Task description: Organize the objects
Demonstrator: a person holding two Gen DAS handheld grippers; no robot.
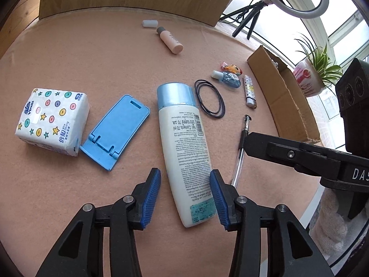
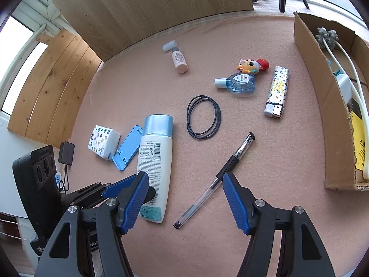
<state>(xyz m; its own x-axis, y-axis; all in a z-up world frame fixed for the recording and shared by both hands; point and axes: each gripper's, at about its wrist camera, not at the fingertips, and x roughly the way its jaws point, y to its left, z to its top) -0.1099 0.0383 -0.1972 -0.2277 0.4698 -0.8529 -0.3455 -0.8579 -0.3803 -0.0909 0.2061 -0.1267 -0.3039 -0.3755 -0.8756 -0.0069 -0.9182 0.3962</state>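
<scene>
A white lotion bottle with a blue cap [image 1: 184, 143] lies on the pink mat [image 1: 92, 53]. My left gripper [image 1: 185, 177] is open, its blue pads on either side of the bottle's lower body. A clear pen [image 2: 214, 182] lies beside the bottle [image 2: 156, 161]. My right gripper [image 2: 185, 180] is open just above the pen. The cardboard box [image 2: 322, 97] stands at the right and holds white cables and a yellow item.
On the mat lie a tissue pack [image 1: 53, 120], a blue phone stand [image 1: 115, 131], black hair ties [image 1: 208, 99], a lighter [image 1: 249, 91], a small blue bottle [image 2: 237, 83], a toy figure [image 2: 253, 65] and a pink tube [image 1: 169, 39]. A wooden board [image 2: 150, 11] stands behind.
</scene>
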